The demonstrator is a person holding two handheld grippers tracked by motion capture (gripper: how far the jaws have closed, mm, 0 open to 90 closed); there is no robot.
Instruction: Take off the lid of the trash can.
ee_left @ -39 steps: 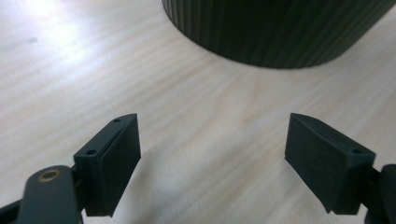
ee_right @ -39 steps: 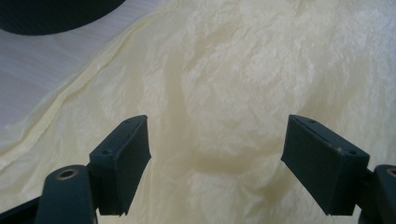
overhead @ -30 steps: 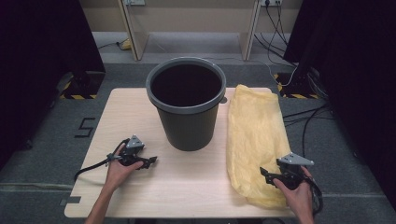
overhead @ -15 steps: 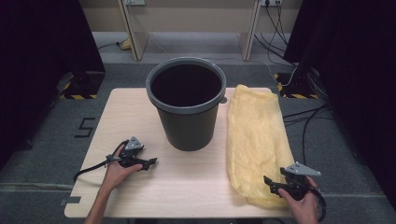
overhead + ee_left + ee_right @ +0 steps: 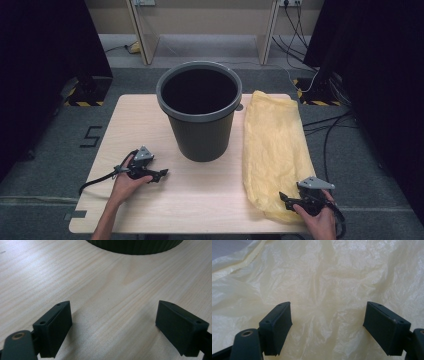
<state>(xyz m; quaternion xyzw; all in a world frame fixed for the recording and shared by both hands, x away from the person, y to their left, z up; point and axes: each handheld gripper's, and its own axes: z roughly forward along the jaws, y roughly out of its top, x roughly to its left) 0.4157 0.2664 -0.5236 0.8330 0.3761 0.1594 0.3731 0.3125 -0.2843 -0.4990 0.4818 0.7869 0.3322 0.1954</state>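
I held both tongs wide: right tongs (image 5: 327,322) over crinkled yellow plastic bag (image 5: 275,145), left tongs (image 5: 113,325) on woodgrain desk (image 5: 145,120) near the ribbed grey bucket (image 5: 200,125).

One fixed overhead view, two riding close views

High view looks forward and down over table (image 5: 200,200); gripper views skim wood and yellow bag (image 5: 324,277), both seen from above.

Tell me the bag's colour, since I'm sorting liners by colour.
Pale yellow, translucent plastic bag; the right gripper view shows it best.
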